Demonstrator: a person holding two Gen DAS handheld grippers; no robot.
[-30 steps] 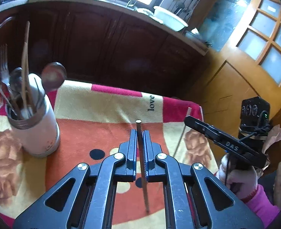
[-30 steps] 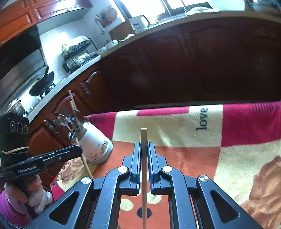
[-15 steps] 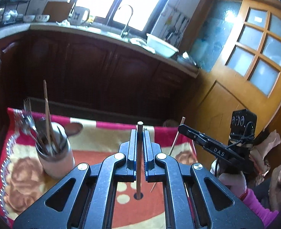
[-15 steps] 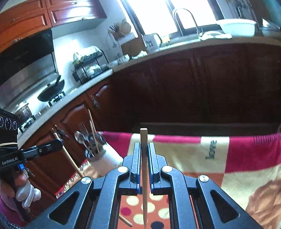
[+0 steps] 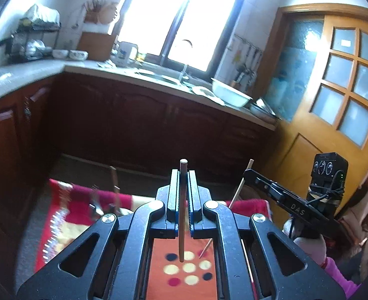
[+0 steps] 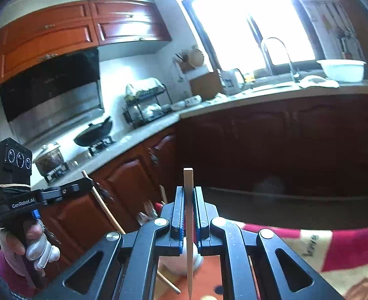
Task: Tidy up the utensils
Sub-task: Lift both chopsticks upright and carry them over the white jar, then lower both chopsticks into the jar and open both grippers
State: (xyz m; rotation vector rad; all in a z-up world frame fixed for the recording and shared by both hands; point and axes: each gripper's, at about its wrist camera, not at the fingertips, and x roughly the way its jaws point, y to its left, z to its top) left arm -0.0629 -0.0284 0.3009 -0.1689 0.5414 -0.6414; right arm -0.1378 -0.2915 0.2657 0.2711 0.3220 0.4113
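Observation:
My left gripper point(image 5: 183, 175) is shut on a round brown chopstick point(image 5: 182, 215) that stands upright, its lower tip over the dotted orange patch of the blanket point(image 5: 64, 212). To the right, my right gripper point(image 5: 246, 173) holds a pale chopstick point(image 5: 240, 190) slanted. In the right wrist view my right gripper point(image 6: 189, 190) is shut on that pale square-ended chopstick point(image 6: 189, 225), tip down. The white utensil holder point(image 6: 176, 262) sits just below and behind its jaws, with fork and spoon tops point(image 6: 146, 212) showing. My left gripper point(image 6: 89, 182) hangs at the left with the brown chopstick point(image 6: 104, 210).
Dark wooden cabinets point(image 5: 139, 125) and a counter with a sink point(image 5: 159, 77) and a white basin point(image 5: 230, 95) stand behind the table. A wooden glazed door point(image 5: 333, 87) is at the right. A wok point(image 6: 94, 137) sits on the stove at the left.
Both grippers have risen and tipped up, each still holding its chopstick. The table and holder have dropped low in both views; more of the kitchen shows.

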